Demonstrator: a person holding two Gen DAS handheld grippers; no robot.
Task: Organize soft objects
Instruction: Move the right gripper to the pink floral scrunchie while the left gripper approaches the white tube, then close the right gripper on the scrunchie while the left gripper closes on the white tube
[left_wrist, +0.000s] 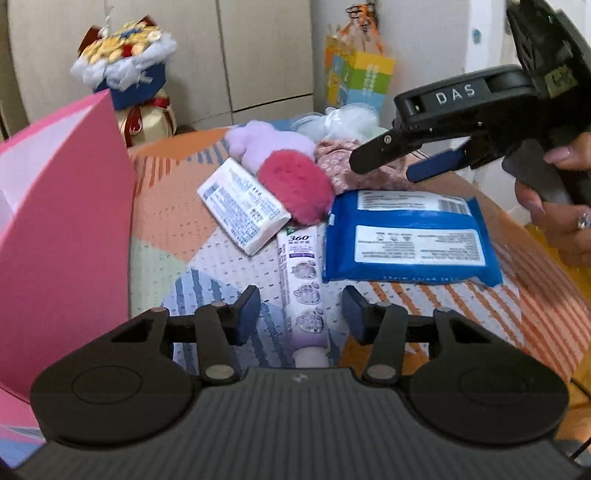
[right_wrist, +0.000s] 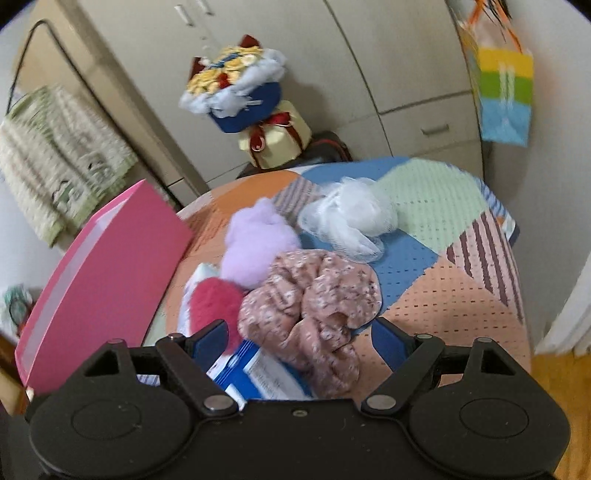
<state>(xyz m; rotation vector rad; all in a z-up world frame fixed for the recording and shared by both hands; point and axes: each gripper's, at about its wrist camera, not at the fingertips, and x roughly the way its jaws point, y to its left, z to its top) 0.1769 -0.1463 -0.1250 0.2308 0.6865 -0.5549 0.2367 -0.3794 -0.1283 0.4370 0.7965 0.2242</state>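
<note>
Soft objects: magenta fluffy pom-pom (left_wrist: 295, 186), floral pink fabric scrunchie (right_wrist: 314, 299); left gripper (left_wrist: 300, 314) narrowed astride toothpaste tube (left_wrist: 304, 291), right gripper (right_wrist: 299, 339) wide, empty.

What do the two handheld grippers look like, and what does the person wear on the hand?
Both grippers are black plastic with dark blue finger pads. The right gripper carries white letters "DAS" on its body. The left gripper has round discs and metal pivot pins. The hand wears a ring.
</note>
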